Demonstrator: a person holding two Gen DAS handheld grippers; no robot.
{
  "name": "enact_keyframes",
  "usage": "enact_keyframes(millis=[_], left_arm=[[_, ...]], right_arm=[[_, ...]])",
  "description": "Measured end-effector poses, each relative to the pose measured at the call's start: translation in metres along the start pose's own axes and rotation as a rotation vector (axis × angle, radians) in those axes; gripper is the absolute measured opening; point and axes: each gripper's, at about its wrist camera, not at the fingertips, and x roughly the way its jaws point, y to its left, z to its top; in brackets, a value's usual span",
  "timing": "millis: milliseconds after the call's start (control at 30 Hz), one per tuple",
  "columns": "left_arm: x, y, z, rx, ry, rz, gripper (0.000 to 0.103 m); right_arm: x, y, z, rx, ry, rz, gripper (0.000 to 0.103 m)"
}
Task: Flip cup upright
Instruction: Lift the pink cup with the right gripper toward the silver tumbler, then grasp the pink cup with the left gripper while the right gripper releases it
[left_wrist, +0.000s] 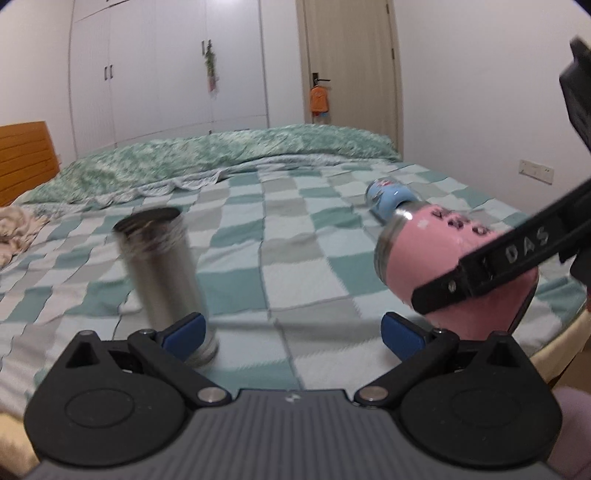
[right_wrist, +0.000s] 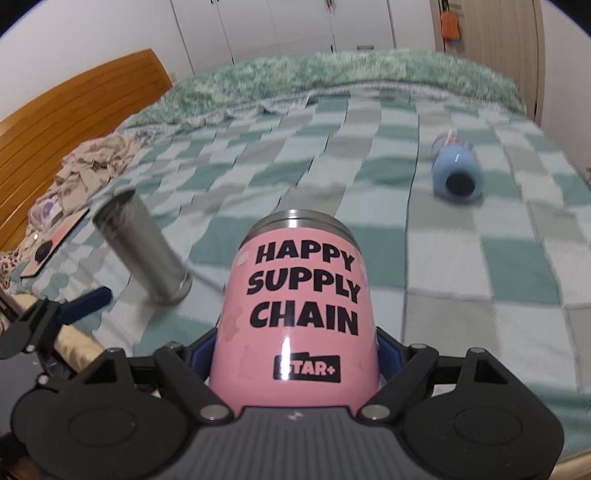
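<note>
My right gripper (right_wrist: 295, 354) is shut on a pink cup (right_wrist: 299, 295) printed "HAPPY SUPPLY CHAIN", held tilted above the checkered bed, steel rim pointing away. In the left wrist view the pink cup (left_wrist: 436, 258) hangs at the right with the right gripper's black finger (left_wrist: 498, 258) across it. My left gripper (left_wrist: 291, 336) is open and empty, low over the bed. A steel tumbler (left_wrist: 162, 273) stands upright, mouth up, just beyond its left fingertip; it also shows in the right wrist view (right_wrist: 144, 251). A light blue cup (right_wrist: 456, 171) lies on its side farther back (left_wrist: 388, 195).
The bed has a green-and-white checkered blanket (left_wrist: 295, 229), a rumpled green quilt (left_wrist: 221, 155) at the far side and a wooden headboard (right_wrist: 66, 110) at the left. Crumpled cloth (right_wrist: 88, 166) and a flat board (right_wrist: 55, 240) lie near the headboard. Wardrobe and door stand behind.
</note>
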Motion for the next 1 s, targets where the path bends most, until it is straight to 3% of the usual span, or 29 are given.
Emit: enact_keyframes(millis=[267,567,667,900,1000], left_arm=[[-0.006,0.026,-0.027,-0.028,0.051,0.063,0.103],[-0.014,0.038,-0.031,-0.057,0.048,0.088,0.103],[-0.015,0.037,-0.029,-0.058,0.047,0.089,0.103],[-0.025,0.024,-0.021,-0.045,0.045,0.066,0.103],[-0.027,0.010,-0.013,-0.022,0.056,0.044,0.103]], right_arm=[[0.053,0.002,-0.035,0.048,0.086,-0.020,0.083],[0.052,0.005,-0.033,0.044,0.077,-0.033,0.084],[0.048,0.005,-0.031,0.045,0.074,-0.053,0.093],[-0.013,-0.012,-0.031,0.041,-0.125,0.041,0.102],[-0.042,-0.030,-0.036,0.043,-0.222,0.043,0.103]])
